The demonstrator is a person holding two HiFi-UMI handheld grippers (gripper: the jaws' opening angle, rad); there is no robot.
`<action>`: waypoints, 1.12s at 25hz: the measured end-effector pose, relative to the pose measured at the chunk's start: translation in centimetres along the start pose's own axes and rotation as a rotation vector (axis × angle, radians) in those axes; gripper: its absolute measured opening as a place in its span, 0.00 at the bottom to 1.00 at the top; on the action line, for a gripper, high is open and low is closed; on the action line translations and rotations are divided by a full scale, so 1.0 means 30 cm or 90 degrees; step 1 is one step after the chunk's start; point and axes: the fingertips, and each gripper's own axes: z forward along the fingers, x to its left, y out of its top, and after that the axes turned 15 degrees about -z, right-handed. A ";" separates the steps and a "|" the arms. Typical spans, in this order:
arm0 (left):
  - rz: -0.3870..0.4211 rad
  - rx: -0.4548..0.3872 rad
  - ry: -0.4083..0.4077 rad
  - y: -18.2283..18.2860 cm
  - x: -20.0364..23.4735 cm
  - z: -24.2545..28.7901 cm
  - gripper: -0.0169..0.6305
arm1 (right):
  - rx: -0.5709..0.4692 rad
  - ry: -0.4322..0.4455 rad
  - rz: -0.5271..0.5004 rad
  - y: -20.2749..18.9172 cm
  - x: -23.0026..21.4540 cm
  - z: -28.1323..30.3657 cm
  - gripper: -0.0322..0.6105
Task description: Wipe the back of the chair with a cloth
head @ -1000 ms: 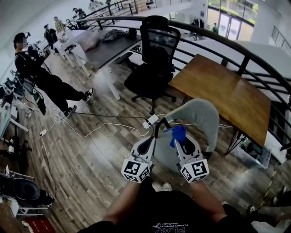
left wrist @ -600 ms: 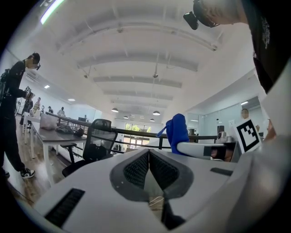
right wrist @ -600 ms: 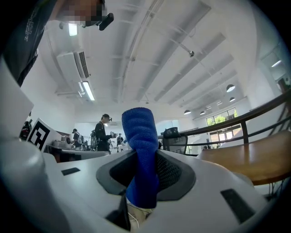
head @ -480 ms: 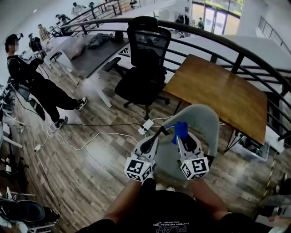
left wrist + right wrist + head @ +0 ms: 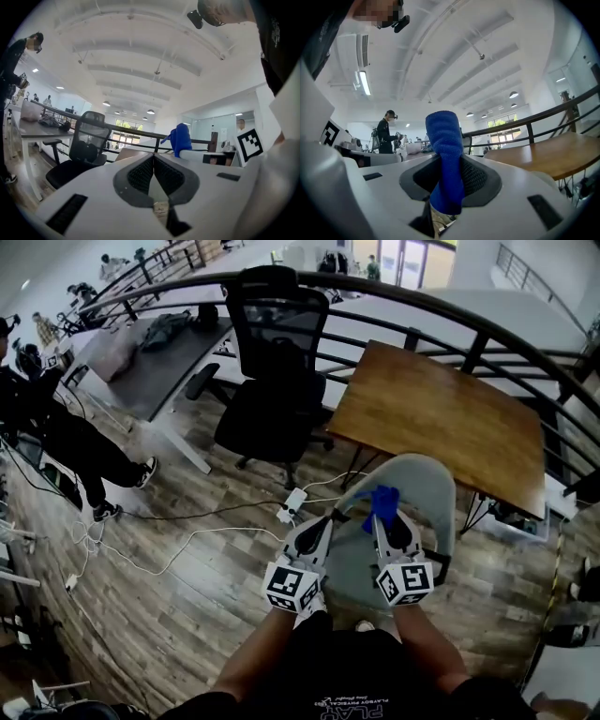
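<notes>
A light grey shell chair (image 5: 424,491) stands just in front of me, beside a wooden table. Both grippers hover over its seat and back. My right gripper (image 5: 382,518) is shut on a blue cloth (image 5: 382,503), which sticks up out of the jaws as a folded wad (image 5: 444,136). In the right gripper view the jaws of that gripper (image 5: 449,165) pinch the cloth's lower part. My left gripper (image 5: 324,524) is close on its left, shut with nothing between its pads (image 5: 153,158). The left gripper view also catches the blue cloth (image 5: 180,139) to the right.
A black mesh office chair (image 5: 272,362) stands ahead on the left, with a wooden table (image 5: 441,418) right of it along a curved black railing (image 5: 487,329). White cables and a power strip (image 5: 289,505) lie on the wooden floor. A person (image 5: 56,427) stands far left.
My view has swung, so the room slid left and down. Both grippers stay side by side over the grey chair, slightly further forward, and the cloth is still held.
</notes>
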 end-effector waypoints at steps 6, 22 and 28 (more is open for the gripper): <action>0.002 0.027 -0.061 0.004 0.045 0.069 0.04 | 0.012 -0.055 0.001 -0.032 -0.007 0.043 0.22; -0.024 0.080 -0.106 -0.165 0.106 0.445 0.04 | 0.057 -0.125 0.001 -0.261 -0.206 0.165 0.22; -0.006 0.098 -0.093 -0.314 0.205 0.603 0.04 | 0.066 -0.138 0.002 -0.409 -0.296 0.247 0.22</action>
